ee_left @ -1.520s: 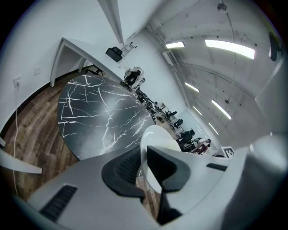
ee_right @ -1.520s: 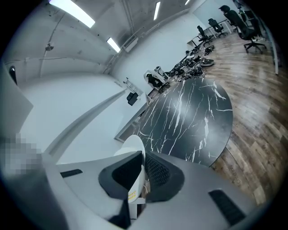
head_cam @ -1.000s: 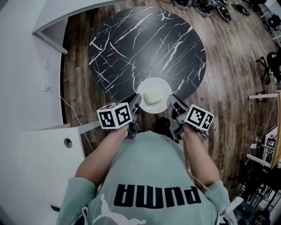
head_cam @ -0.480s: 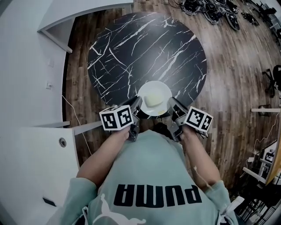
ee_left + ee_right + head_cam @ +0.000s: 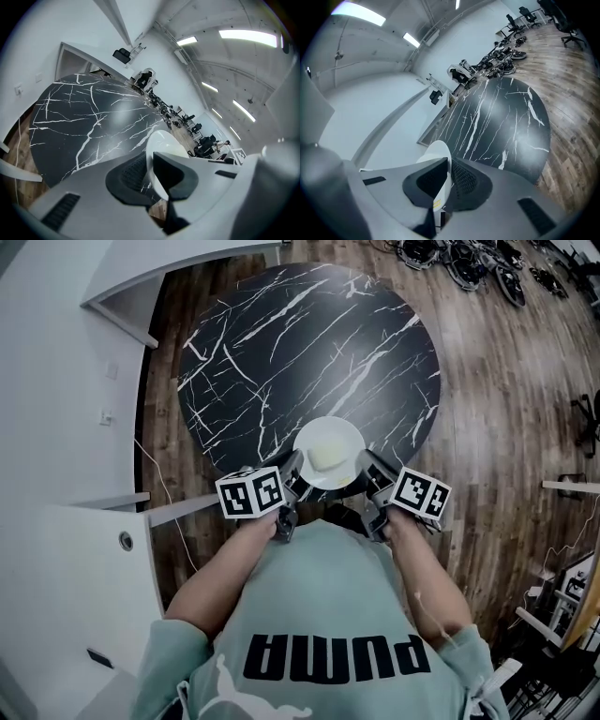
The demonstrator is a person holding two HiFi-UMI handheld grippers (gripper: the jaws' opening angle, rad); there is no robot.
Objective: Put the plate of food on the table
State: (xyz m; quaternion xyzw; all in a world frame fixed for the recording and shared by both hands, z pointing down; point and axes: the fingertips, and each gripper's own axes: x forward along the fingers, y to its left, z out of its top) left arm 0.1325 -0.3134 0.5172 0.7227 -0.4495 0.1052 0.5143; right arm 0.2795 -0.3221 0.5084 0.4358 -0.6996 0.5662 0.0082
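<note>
A white plate (image 5: 345,439) with a pale yellow lump of food (image 5: 325,457) is held over the near edge of the round black marble table (image 5: 281,343). My left gripper (image 5: 293,472) is shut on the plate's left rim, and my right gripper (image 5: 367,468) is shut on its right rim. In the left gripper view the plate's white rim (image 5: 159,145) is clamped between the dark pads of my left gripper (image 5: 151,177). The right gripper view shows the rim (image 5: 438,154) pinched in my right gripper (image 5: 449,180) the same way. The plate looks level.
White counters and a wall (image 5: 56,381) run along the left, with a white cabinet (image 5: 84,587) at the lower left. Wooden floor (image 5: 506,409) surrounds the table. Office chairs and gear (image 5: 459,254) stand at the far top right.
Both grippers have carried the plate forward, from the table's near edge to over its top. The table now fills more of the view.
</note>
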